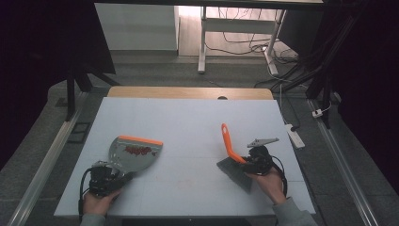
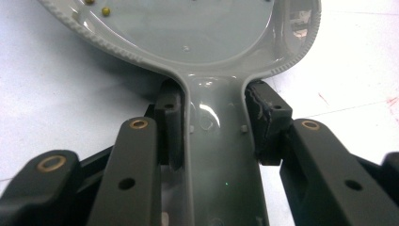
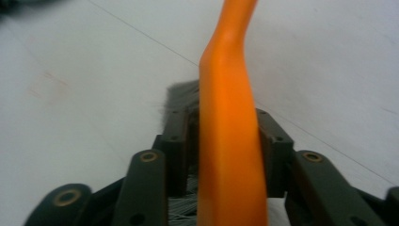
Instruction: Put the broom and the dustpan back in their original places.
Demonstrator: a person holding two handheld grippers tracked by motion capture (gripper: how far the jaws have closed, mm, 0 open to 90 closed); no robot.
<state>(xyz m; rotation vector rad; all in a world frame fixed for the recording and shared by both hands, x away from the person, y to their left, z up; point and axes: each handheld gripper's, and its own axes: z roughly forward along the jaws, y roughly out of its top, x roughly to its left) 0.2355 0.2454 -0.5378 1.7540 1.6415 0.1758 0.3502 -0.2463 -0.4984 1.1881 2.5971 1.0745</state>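
Left gripper (image 1: pixel 123 176) pinches the dustpan (image 1: pixel 135 151) handle, right gripper (image 1: pixel 245 165) clamps the brush (image 1: pixel 232 160); sweeping remaining debris in seems next.

Lab test bay: white-covered table (image 1: pixel 188 117), framed rig rails (image 1: pixel 44 165), loose cables (image 1: pixel 244 44) at 12 o'clock, power strip (image 1: pixel 294 135) at 3 o'clock.

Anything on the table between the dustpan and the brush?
Nothing: in the high view the white table lies bare between the dustpan, held by the left gripper, and the brush, held by the right gripper.
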